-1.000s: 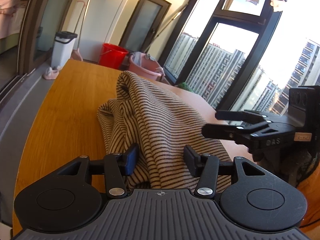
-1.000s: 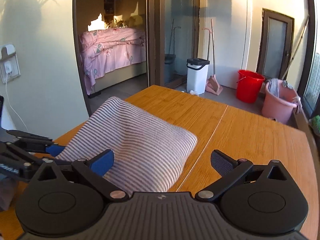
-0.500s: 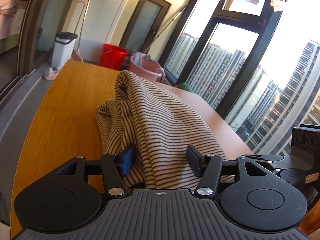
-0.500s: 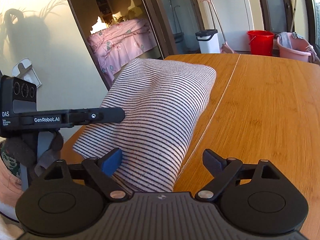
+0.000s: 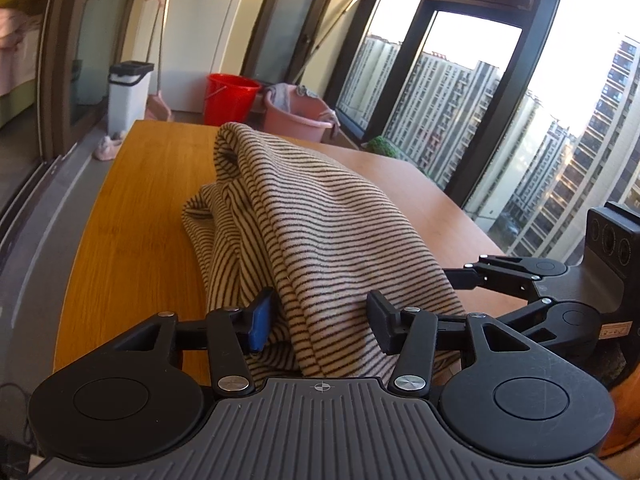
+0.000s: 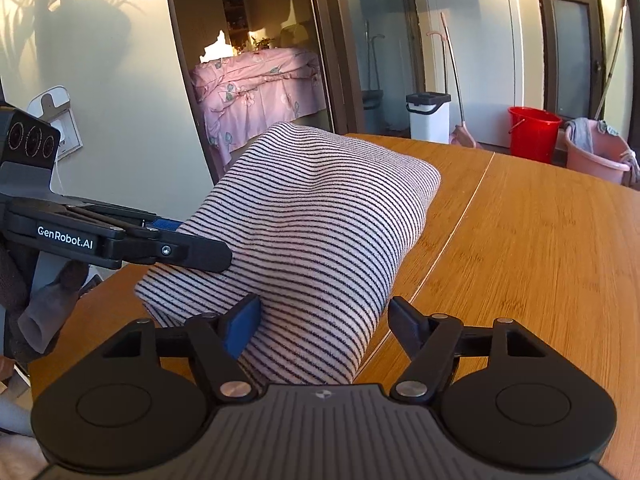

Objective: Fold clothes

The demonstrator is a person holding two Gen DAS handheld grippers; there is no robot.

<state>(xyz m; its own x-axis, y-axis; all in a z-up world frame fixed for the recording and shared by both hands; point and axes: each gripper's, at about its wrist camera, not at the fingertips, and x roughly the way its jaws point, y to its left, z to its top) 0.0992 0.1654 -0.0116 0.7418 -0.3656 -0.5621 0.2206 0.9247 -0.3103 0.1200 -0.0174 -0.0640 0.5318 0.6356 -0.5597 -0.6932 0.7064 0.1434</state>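
A striped beige-and-black garment [image 5: 312,232] lies bunched and folded over on the wooden table [image 5: 132,232]. My left gripper [image 5: 320,316] is open, its jaws either side of the garment's near edge. My right gripper [image 6: 326,320] is open too, with the cloth's near corner [image 6: 316,248] between its jaws. In the left wrist view the right gripper [image 5: 520,280] reaches in from the right, its tips hidden under the cloth. In the right wrist view the left gripper [image 6: 192,250] comes in from the left against the cloth's side.
The table [image 6: 540,248] has a seam running across it. Beyond its far end stand a white bin [image 5: 128,96], a red bucket [image 5: 228,98] and a pink basin [image 5: 296,118]. Windows are on the right, a bedroom doorway [image 6: 256,80] on the left.
Both grippers have moved in on the garment's near edge. The right gripper dropped low and closer, its jaws narrowed around the cloth corner. The left gripper's jaws stay open.
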